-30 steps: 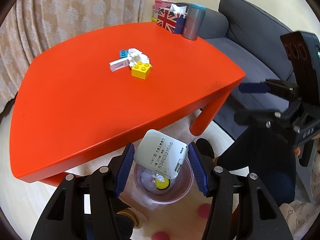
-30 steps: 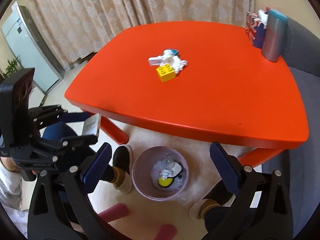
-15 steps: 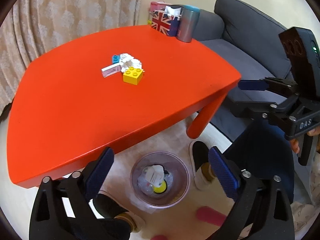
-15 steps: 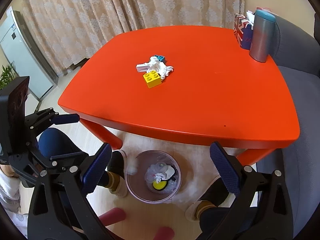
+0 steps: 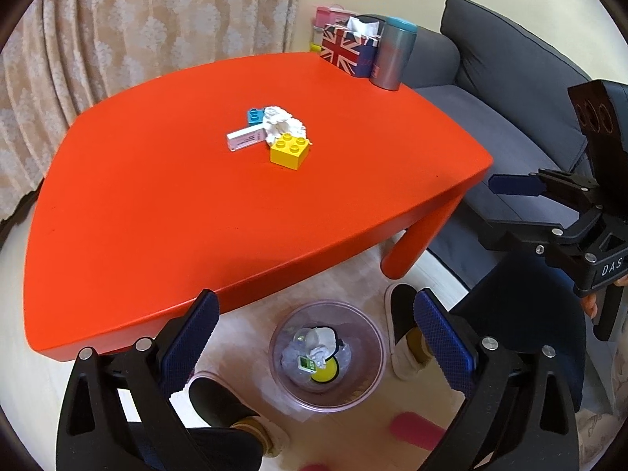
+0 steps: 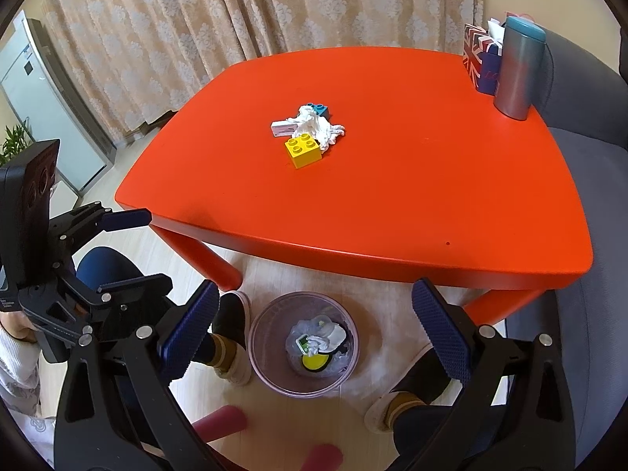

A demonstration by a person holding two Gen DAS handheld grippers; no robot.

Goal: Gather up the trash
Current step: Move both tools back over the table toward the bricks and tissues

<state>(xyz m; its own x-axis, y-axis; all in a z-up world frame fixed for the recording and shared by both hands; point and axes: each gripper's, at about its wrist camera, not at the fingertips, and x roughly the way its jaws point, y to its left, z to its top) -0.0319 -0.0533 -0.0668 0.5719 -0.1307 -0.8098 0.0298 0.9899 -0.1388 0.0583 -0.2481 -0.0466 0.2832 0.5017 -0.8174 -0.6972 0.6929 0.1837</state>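
Note:
A clear pink trash bin (image 5: pixel 363 349) stands on the floor by the red table (image 5: pixel 157 216), with packets and tissue inside. It also shows in the right wrist view (image 6: pixel 261 369). My left gripper (image 5: pixel 314 343) is open and empty above the bin. My right gripper (image 6: pixel 314 337) is open and empty above the bin too. On the table lie a crumpled white tissue (image 5: pixel 282 123), a small white box (image 5: pixel 244 137), a yellow brick (image 5: pixel 289 150) and a blue brick (image 5: pixel 254 115). The same cluster shows in the right wrist view: tissue (image 6: pixel 318 127), yellow brick (image 6: pixel 303 151).
A Union Jack tissue box (image 5: pixel 345 53) and a grey tumbler (image 5: pixel 394 59) stand at the table's far corner. A grey sofa (image 5: pixel 510 98) is to the right. The person's feet (image 5: pixel 404 337) flank the bin. Curtains hang behind the table.
My left gripper opened and let go of the grey packet, which fell into the bin. Both grippers have since lifted and drawn back from the bin.

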